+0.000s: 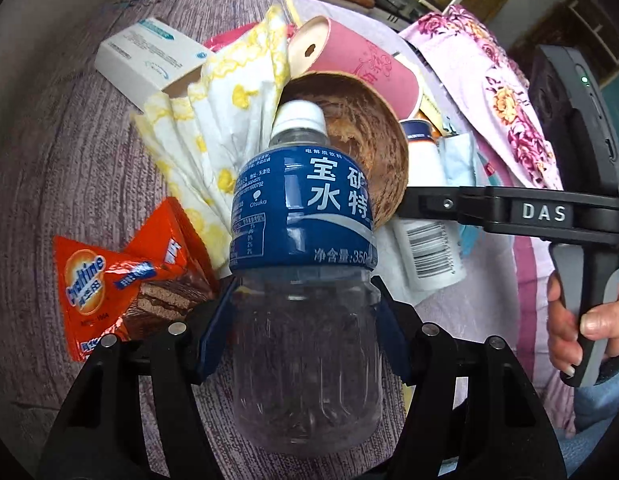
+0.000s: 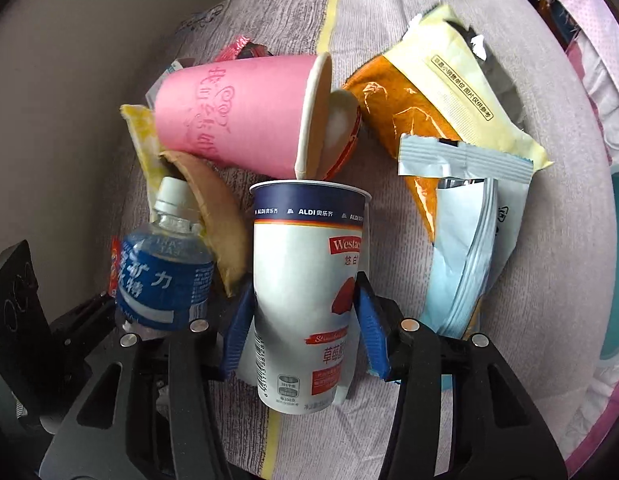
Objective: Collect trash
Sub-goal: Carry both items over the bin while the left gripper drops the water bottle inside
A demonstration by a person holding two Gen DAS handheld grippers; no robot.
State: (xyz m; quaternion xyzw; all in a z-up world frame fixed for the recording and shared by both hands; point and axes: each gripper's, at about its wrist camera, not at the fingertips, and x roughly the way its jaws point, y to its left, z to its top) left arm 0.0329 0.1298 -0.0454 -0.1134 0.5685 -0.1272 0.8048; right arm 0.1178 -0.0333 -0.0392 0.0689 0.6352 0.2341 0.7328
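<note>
1. L tool clamped on empty bottle; R tool gripping yogurt cup, both amid the trash pile on the bed.
2. Step, I'd say: pickup done. Next: lift both clear, carry to bin; none in view.

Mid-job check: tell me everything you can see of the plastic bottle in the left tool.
The plastic bottle is a small clear drink bottle with a white screw cap and a dark blue label printed in white Chinese characters and "Otsuka". It looks empty, with a ribbed lower body. The left tool is shut on that clear lower body, its blue pads pressing both sides, cap pointing away from the camera. It sits in front of a brown bowl-like shell; whether they touch is unclear.
</note>
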